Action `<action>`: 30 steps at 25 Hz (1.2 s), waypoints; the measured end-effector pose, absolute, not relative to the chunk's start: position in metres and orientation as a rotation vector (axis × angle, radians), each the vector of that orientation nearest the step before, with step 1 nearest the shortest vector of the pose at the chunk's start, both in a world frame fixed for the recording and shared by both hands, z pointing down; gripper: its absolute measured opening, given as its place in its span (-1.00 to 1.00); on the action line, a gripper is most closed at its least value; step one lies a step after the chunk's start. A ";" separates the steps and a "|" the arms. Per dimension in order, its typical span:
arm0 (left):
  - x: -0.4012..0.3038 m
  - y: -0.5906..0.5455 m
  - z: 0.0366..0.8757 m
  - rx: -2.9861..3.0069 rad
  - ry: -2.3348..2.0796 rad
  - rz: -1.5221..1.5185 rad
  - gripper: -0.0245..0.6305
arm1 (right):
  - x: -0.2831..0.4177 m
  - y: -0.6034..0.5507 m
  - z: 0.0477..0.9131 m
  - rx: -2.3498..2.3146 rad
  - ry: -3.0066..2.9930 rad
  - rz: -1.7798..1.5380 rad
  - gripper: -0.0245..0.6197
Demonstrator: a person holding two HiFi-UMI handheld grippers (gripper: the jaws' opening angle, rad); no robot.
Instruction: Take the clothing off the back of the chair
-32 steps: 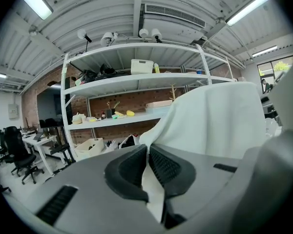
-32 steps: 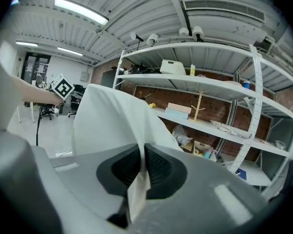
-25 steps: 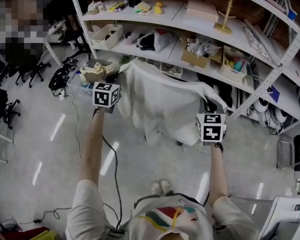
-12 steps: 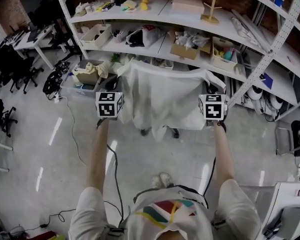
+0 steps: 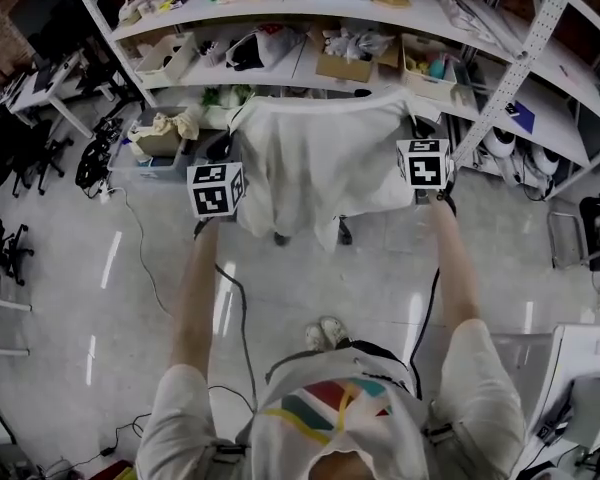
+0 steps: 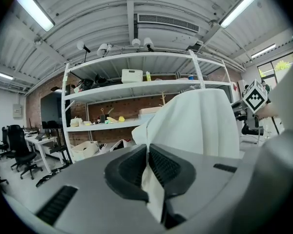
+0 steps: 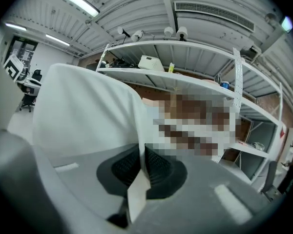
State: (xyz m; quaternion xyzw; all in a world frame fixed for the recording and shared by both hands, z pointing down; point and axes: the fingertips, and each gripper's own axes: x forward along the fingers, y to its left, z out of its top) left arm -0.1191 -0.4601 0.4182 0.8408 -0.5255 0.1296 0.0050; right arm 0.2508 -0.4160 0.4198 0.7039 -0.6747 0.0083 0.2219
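Left claw [image 6: 147, 155] is clamping a fold of the white clothing [image 5: 320, 153]; right claw [image 7: 141, 156] is pinching the opposite edge likewise. Garment is hanging spread between them, upper centre of the head view, apparently draping the chair [image 5: 344, 234], whose feet are showing beneath. Step in hand: the lift-off. Next move is probably calling for both corners rising together, then drawing clear of the chair back.
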 end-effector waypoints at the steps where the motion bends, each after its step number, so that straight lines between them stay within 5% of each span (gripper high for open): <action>1: -0.115 -0.459 0.419 2.629 -1.644 0.404 -0.85 | 0.253 -0.415 0.419 1.945 -1.860 0.026 -0.90; 20: -0.106 -0.448 0.419 2.542 -1.785 0.428 -0.85 | 0.261 -0.417 0.417 1.932 -1.882 0.046 -0.90; 30: -0.128 -0.440 0.320 2.596 -2.091 0.071 -0.85 | 0.285 -0.404 0.348 2.112 -1.918 -0.081 -0.90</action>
